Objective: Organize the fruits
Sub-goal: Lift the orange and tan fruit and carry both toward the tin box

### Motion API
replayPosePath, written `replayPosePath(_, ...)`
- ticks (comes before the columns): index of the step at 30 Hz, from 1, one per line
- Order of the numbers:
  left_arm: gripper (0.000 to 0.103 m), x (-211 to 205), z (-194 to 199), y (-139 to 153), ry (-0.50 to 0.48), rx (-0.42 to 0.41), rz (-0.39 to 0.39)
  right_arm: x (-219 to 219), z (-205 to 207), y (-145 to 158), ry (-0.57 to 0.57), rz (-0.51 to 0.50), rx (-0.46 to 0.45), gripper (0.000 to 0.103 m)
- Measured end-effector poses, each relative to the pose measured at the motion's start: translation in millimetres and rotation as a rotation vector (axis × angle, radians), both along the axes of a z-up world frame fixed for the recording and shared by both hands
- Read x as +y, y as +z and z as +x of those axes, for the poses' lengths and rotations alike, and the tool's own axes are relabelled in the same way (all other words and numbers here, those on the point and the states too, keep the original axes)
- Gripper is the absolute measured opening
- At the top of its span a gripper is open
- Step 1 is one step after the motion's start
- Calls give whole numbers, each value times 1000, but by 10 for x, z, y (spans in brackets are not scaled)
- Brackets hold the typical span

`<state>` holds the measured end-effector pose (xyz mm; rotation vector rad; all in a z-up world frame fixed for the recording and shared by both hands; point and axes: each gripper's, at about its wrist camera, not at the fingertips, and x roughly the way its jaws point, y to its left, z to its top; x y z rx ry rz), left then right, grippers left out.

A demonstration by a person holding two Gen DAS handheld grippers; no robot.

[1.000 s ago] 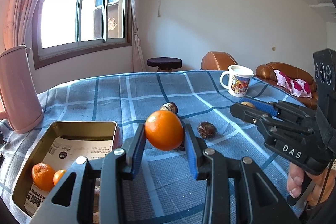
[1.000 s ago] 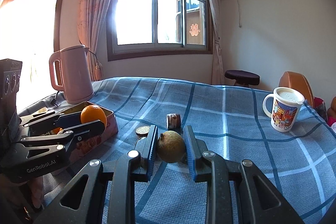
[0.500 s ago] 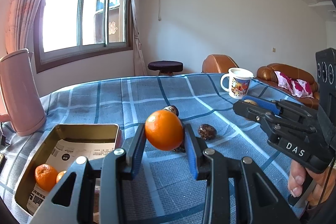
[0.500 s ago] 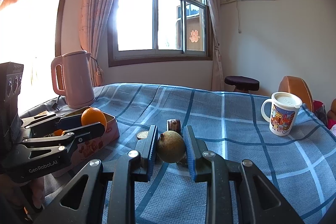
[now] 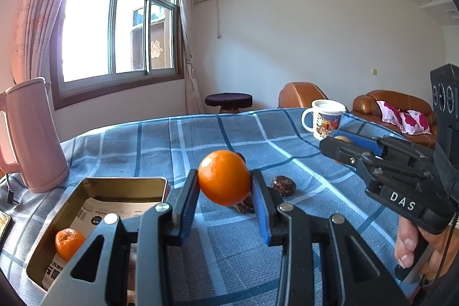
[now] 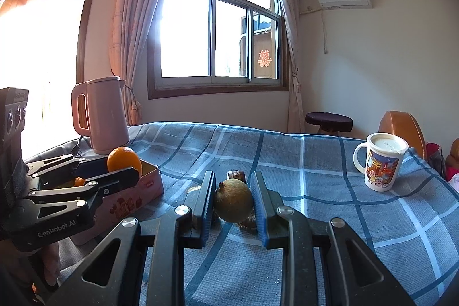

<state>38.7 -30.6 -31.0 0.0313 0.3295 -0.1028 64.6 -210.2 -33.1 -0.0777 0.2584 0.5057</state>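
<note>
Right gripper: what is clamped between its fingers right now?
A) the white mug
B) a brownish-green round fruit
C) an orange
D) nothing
B: in the right wrist view the right gripper is shut on a brownish-green round fruit, pads pressing both sides; the orange sits in the left gripper.

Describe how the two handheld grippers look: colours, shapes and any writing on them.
Both are black, angular frames with silver rivets and blue ribbed pads. The left gripper reads "GenRobot.AI" on its side in the right wrist view; the right gripper reads "DAS" in the left wrist view.
</note>
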Motion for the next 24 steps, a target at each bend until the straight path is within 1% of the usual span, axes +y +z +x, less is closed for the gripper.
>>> replayPosePath(7, 38, 11, -30, 4, 1, -11, -2, 33, -1, 0, 2, -8, 4, 27)
replayPosePath(16, 38, 50, -37, 0, 4, 0, -9, 156, 1, -2, 15, -22, 3, 27)
replayPosePath(24, 38, 185, -75, 1, 22, 1, -30, 273, -27, -13, 39, -37, -2, 27)
